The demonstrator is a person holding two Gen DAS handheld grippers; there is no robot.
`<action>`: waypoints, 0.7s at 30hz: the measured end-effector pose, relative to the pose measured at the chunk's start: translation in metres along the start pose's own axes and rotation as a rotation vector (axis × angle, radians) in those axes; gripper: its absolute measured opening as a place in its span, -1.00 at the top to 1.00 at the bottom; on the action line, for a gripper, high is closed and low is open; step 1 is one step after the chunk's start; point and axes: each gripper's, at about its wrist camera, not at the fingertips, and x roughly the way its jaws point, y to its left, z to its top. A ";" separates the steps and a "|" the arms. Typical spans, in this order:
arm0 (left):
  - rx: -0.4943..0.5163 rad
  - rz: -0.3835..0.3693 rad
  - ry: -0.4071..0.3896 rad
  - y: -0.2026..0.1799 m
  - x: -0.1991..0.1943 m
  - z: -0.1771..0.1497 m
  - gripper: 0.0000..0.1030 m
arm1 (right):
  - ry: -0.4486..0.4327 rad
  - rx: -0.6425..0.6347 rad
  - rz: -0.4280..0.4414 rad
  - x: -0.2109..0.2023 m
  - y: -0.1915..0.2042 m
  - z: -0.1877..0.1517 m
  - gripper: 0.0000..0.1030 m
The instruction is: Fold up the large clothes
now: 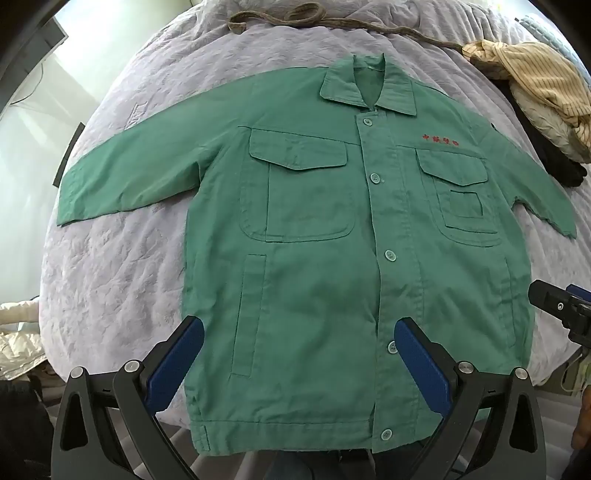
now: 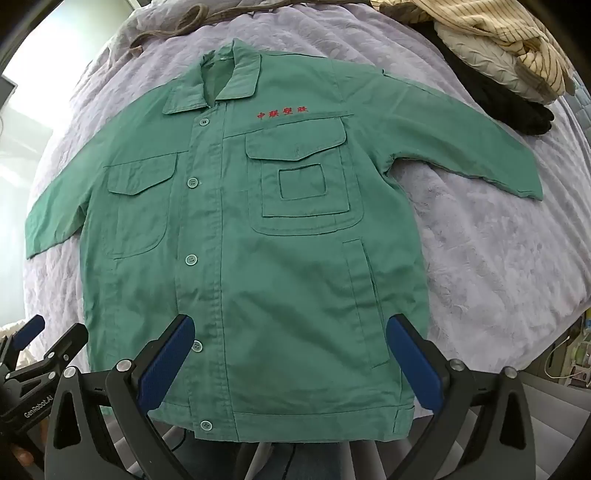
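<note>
A green buttoned work jacket [image 1: 317, 229] lies flat, front up, on a lilac quilted bed cover [image 1: 110, 280], sleeves spread to both sides, collar at the far end, red lettering on the chest. It also shows in the right wrist view [image 2: 258, 236]. My left gripper [image 1: 299, 332] is open and empty, hovering above the jacket's lower left half near the hem. My right gripper [image 2: 290, 330] is open and empty above the lower right half. The right gripper shows at the edge of the left wrist view [image 1: 561, 306]; the left gripper shows at the lower left of the right wrist view [image 2: 33, 354].
A pile of clothes, striped yellow [image 1: 532, 74] over black [image 1: 554, 162], lies at the far right of the bed, also in the right wrist view [image 2: 495, 48]. A brown cord [image 1: 295, 18] lies beyond the collar. The bed's near edge runs under the jacket hem [image 1: 288, 435].
</note>
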 end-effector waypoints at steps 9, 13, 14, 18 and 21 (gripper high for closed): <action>-0.002 -0.003 0.001 0.001 0.001 -0.002 -1.00 | 0.000 0.002 0.005 0.000 0.001 -0.001 -1.00; 0.002 -0.001 -0.001 0.001 0.000 0.000 -1.00 | 0.001 0.001 0.004 0.001 0.001 -0.001 -1.00; 0.002 -0.001 -0.001 0.001 0.000 -0.001 -1.00 | 0.002 0.001 0.003 0.001 0.001 -0.001 -1.00; 0.001 -0.001 0.002 0.001 0.000 0.000 -1.00 | 0.001 0.001 0.004 0.001 0.002 -0.001 -1.00; 0.001 -0.001 0.000 0.001 0.000 -0.001 -1.00 | 0.003 0.003 0.005 0.001 0.002 -0.001 -1.00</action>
